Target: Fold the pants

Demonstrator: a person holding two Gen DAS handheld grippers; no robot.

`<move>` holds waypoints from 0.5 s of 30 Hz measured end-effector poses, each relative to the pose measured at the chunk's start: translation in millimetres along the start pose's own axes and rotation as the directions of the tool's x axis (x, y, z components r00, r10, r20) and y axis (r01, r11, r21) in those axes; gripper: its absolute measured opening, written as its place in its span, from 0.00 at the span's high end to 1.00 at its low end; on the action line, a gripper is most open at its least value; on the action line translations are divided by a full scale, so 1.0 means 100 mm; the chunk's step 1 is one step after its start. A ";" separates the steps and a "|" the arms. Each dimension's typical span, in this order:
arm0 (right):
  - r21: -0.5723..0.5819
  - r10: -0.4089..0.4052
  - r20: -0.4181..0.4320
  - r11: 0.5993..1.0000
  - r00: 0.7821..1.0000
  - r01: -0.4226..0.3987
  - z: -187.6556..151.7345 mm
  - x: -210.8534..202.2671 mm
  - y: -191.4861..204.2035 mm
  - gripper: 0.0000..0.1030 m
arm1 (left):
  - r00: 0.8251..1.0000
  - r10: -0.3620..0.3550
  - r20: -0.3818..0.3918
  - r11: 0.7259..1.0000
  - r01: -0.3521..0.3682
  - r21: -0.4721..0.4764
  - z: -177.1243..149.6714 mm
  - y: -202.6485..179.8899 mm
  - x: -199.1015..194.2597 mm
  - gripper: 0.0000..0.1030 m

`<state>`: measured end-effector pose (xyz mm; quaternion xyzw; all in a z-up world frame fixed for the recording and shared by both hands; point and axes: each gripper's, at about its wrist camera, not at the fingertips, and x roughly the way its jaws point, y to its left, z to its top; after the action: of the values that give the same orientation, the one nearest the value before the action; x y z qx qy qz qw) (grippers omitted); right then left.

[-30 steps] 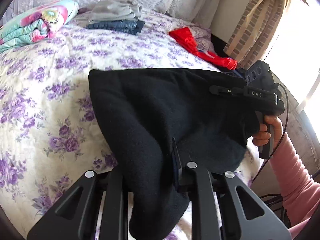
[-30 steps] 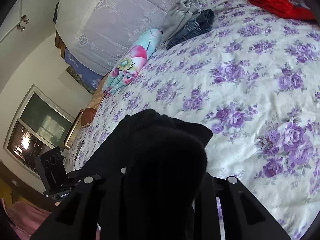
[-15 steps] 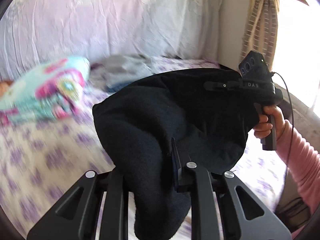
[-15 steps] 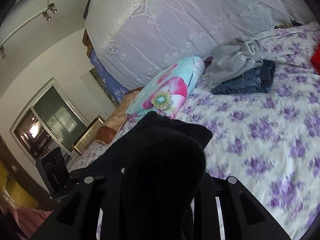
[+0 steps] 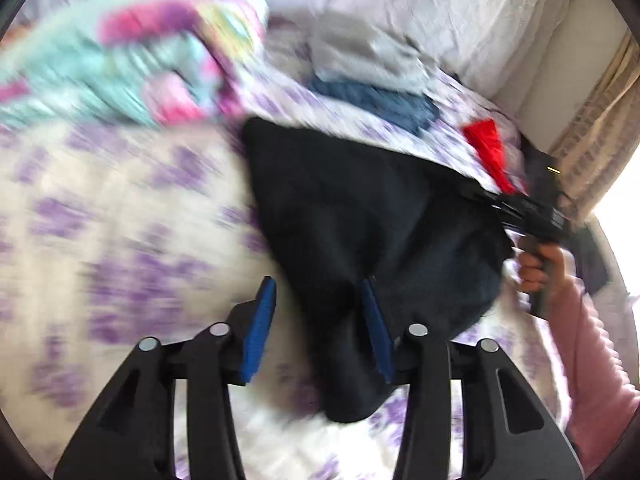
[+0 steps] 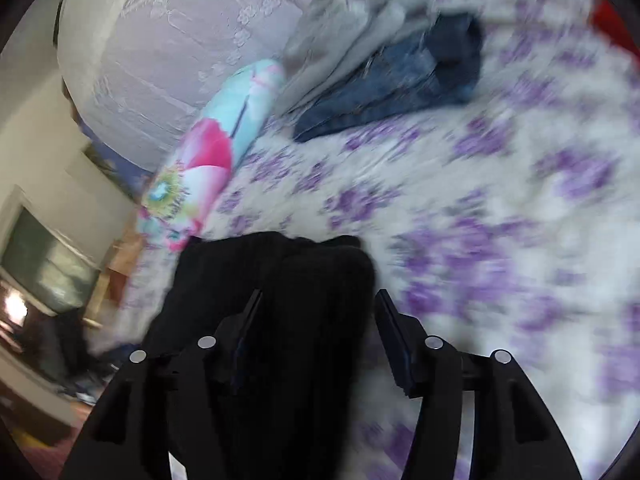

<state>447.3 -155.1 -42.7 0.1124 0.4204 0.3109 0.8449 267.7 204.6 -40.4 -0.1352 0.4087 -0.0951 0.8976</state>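
Note:
The black pants (image 5: 360, 216) lie bunched on the purple-flowered bedspread (image 5: 120, 208). My left gripper (image 5: 316, 296) is open, its blue pads apart, with a fold of the pants lying between them. My right gripper (image 6: 318, 304) is open too, jaws spread, with the black pants (image 6: 280, 280) still draped between them. The right gripper also shows in the left wrist view (image 5: 532, 216), at the pants' far right corner, held by a hand in a pink sleeve. Both views are motion-blurred.
A folded pile of grey cloth (image 6: 352, 8) and blue jeans (image 6: 400, 80) sits near the headboard. A teal and pink floral bundle (image 6: 212, 144) lies at the left. A red garment (image 5: 488, 144) lies by the curtain (image 5: 592, 128).
Both grippers have swung down towards the bed and opened; they were shut on the black pants before. The pants have dropped onto the bedspread.

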 end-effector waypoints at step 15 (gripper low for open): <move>0.040 0.067 0.050 0.997 0.997 -0.069 -0.88 -0.34 0.44 0.65 | 0.994 0.110 0.004 0.981 -0.110 0.158 -0.19 -0.63 -0.01 0.40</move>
<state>344.5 -148.5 -55.4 0.1515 0.4022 0.3277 0.8414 249.0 142.0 -31.7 -0.0407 0.4088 -0.0777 0.9084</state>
